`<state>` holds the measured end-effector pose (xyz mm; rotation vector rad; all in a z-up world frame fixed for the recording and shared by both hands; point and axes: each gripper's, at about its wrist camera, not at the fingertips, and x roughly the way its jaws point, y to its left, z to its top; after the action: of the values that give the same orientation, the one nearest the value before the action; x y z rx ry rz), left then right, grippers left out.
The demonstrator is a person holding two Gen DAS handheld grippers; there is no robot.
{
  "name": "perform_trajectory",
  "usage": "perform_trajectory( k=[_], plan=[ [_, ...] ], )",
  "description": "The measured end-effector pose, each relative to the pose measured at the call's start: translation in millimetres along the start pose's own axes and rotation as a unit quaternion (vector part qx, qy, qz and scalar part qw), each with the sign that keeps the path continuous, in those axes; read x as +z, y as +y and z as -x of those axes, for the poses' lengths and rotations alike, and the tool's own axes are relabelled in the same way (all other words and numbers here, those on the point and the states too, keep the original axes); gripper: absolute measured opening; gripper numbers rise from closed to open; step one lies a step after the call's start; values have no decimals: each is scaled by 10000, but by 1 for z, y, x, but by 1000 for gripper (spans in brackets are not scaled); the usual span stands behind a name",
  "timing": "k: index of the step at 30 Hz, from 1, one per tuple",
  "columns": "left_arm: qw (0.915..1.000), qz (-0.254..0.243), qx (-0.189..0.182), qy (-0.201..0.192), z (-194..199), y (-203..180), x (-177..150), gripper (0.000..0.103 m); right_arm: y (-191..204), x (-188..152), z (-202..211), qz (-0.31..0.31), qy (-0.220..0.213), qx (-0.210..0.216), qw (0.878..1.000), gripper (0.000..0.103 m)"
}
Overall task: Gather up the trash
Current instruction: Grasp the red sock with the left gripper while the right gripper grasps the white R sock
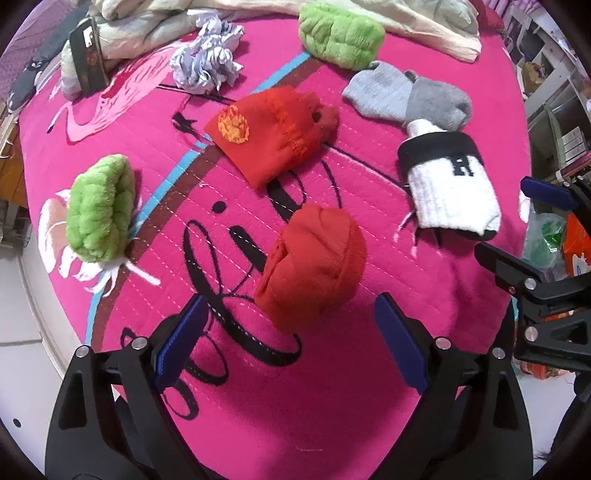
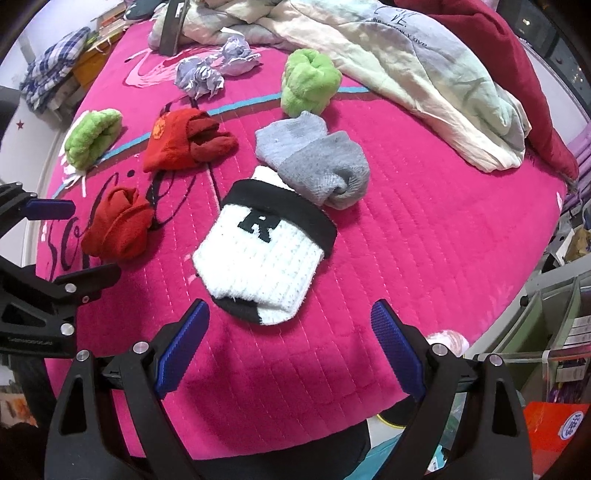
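Hovering over the near edge of the pink bed (image 1: 369, 387), the left gripper (image 1: 291, 343) and right gripper (image 2: 291, 347) spread their fingers, holding nothing; crumpled paper (image 1: 207, 59), likely the trash, sits near the far edge beyond 7 socks.

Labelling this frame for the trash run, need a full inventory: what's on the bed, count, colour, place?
crumpled paper: 2 wads, pale lilac-white, far side of the bed beside the bedding
green fluffy socks: 2 bundles, lime; one at the left edge, the other far centre
red socks: 2 bundles, red; one mid-bed with an orange patch, the other nearest the left gripper
grey sock: 1 bundle, two-tone grey, overlapping the top of the white sock
white sock: 1 bundle, white with black band and letter R, in front of the right gripper
dark box: 1, upright, far left
bedding: pale heap, far right
quilt: pink, covering the bed
left gripper: fingers open, empty
right gripper: fingers open, empty
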<state>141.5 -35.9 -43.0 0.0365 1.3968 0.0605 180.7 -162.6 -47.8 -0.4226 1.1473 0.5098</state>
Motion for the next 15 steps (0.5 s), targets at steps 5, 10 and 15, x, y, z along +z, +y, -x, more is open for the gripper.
perform_trajectory(
  k=[5,10,15],
  plan=[
    [9999,-159,-2,59,-18,2,7,96,1,4,-9,-14,97,12,10000,85],
    [9995,-289,-1,136,-36,4,20,96,0,11,-18,-130,156,102,9997,86],
    [9991,-378,-177,-90,-37,3,28,82,4,19,-34,-251,259,241,9991,86]
  ],
)
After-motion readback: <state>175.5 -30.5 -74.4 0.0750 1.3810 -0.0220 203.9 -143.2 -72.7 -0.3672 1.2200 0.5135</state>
